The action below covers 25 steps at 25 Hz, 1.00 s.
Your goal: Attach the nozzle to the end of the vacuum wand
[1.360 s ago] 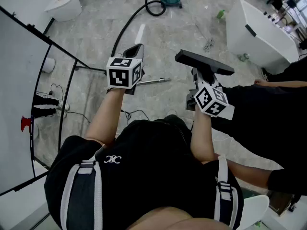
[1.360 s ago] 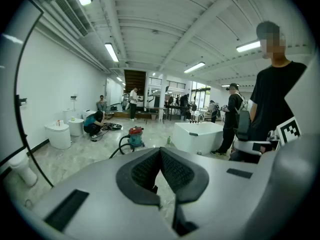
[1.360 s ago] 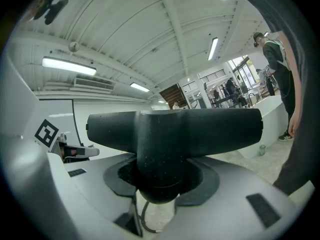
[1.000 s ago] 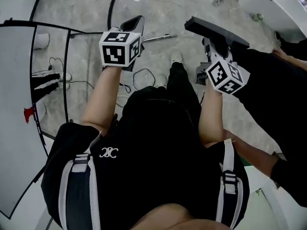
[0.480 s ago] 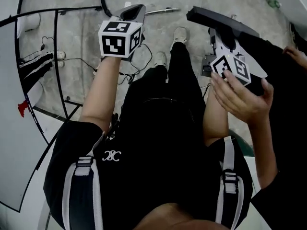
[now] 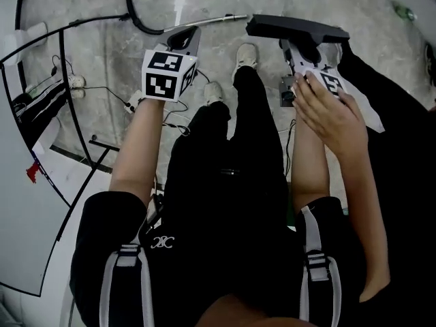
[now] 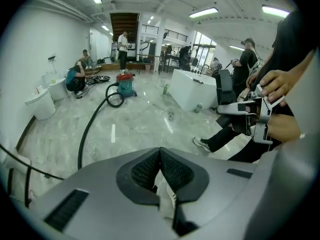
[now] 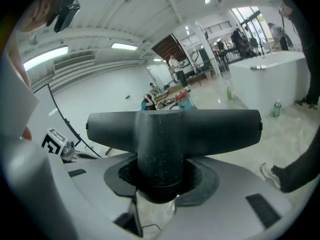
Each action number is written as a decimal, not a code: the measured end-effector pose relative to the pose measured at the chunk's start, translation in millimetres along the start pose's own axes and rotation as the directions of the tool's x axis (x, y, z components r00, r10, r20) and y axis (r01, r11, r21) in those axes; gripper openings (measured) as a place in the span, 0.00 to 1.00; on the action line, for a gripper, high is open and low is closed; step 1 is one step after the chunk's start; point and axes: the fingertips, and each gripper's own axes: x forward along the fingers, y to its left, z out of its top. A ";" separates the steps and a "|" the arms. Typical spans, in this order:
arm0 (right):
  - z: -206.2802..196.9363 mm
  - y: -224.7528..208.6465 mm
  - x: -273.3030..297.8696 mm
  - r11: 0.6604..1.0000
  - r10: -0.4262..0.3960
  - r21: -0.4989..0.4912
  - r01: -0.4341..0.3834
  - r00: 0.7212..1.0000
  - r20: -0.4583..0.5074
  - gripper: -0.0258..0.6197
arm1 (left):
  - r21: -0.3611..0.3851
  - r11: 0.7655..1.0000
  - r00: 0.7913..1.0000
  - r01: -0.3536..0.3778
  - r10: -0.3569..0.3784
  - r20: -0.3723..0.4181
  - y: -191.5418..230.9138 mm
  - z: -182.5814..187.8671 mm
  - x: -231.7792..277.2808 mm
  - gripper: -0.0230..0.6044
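while the left gripper (image 7: pixel 160 153) is pressed together empty, the right gripper (image 8: pixel 160 176) pinches the nozzle (image 8: pixel 172 126).

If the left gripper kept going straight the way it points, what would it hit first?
Most likely the marble floor. In the head view the wand lies close ahead of the left gripper, so it could come first; depth is unclear.
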 end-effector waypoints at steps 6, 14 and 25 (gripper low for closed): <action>-52.0 -27.5 83.4 0.992 0.094 -0.059 -0.110 0.968 -0.233 0.31 | 0.039 0.998 0.998 0.040 -0.038 -0.049 -11.4 -9.4 57.6 0.05; -176.6 -104.6 209.2 0.996 0.085 0.022 -0.083 0.931 -0.355 0.31 | 0.050 0.991 0.975 0.123 -0.111 -0.194 19.3 -111.6 217.9 0.05; -290.5 -199.2 292.7 0.999 -0.015 0.020 0.026 0.907 -0.420 0.31 | 0.139 0.975 0.959 0.175 -0.136 -0.250 38.7 -222.3 380.5 0.21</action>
